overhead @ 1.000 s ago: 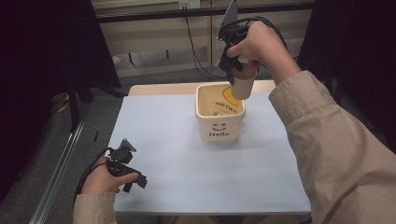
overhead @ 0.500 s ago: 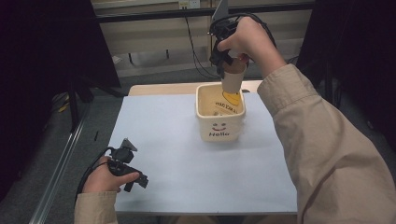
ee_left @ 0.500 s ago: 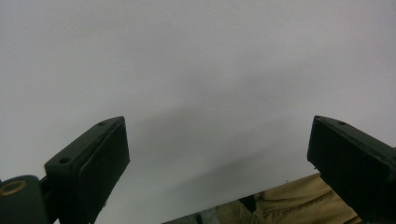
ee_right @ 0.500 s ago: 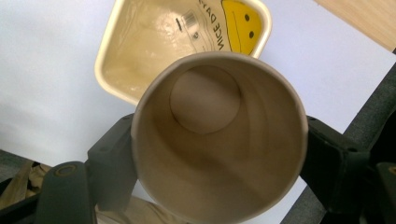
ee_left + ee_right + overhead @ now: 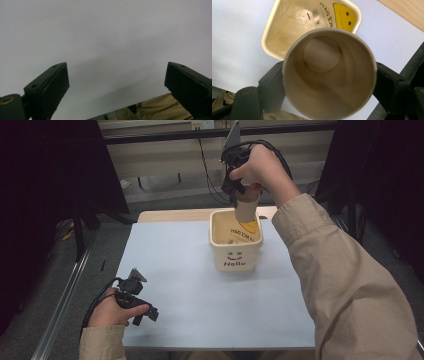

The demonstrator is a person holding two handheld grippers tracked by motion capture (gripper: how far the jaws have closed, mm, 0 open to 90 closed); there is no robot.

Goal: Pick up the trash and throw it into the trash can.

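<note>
High view — paper cup point(image 5: 246, 209) above bin point(image 5: 236, 251)

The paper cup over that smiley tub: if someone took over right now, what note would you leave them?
Right claw: shut on the paper cup, held upright above the cream tub. The right gripper view shows a jaw on each side of the cup, which looks empty inside.
Left claw: open, holding nothing, resting low near the front left of the white table sheet.
Tub: stands mid-table with a yellow smiley packet inside.
Done: cup gripped and lifted.
Left: probably to lower the cup into the tub or carry it off; I cannot tell which.
</note>
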